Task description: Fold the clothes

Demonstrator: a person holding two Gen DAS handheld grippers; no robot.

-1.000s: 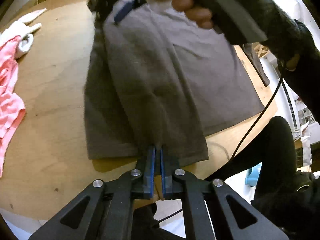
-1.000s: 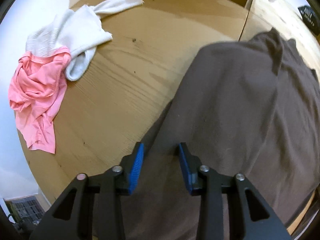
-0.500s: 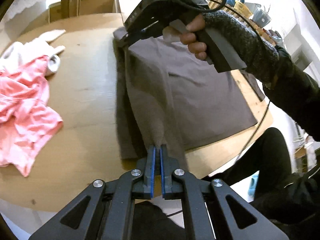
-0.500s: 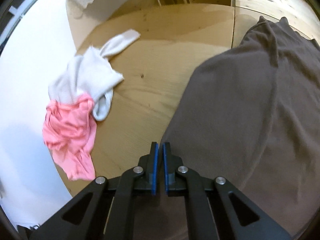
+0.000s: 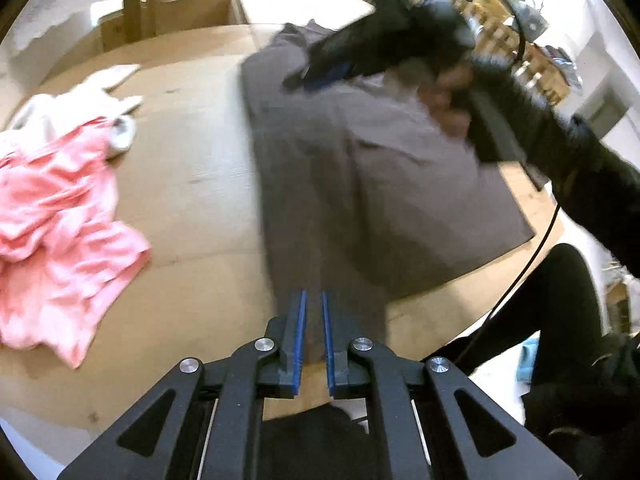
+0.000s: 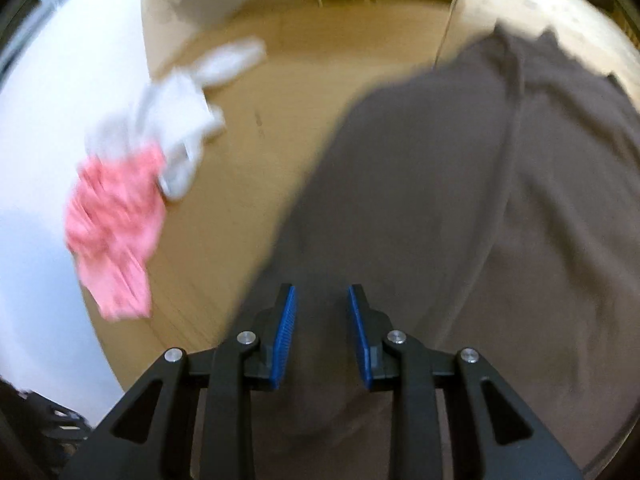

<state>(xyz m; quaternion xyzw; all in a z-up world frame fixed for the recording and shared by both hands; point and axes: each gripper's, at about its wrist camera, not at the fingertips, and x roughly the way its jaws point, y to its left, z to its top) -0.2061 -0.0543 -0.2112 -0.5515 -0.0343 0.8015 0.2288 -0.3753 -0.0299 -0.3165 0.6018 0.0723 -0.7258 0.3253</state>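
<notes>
**Grey garment spread on the wooden counter, both grippers parting**

Grey cloth (image 5: 400, 184) lay flattened across the wooden counter (image 5: 200, 184), its near hem reaching the counter's front edge. Over that hem the left gripper (image 5: 313, 304) hung with its blue pads a narrow slit apart and opening; no fabric showed pinched between them. At the garment's far end the right gripper (image 6: 321, 300), blurred, was spreading its jaws too, grey fabric below them but nothing clamped. Off to one side lay a crumpled pink garment (image 5: 60, 216), touching a white one (image 5: 80, 108).
</notes>
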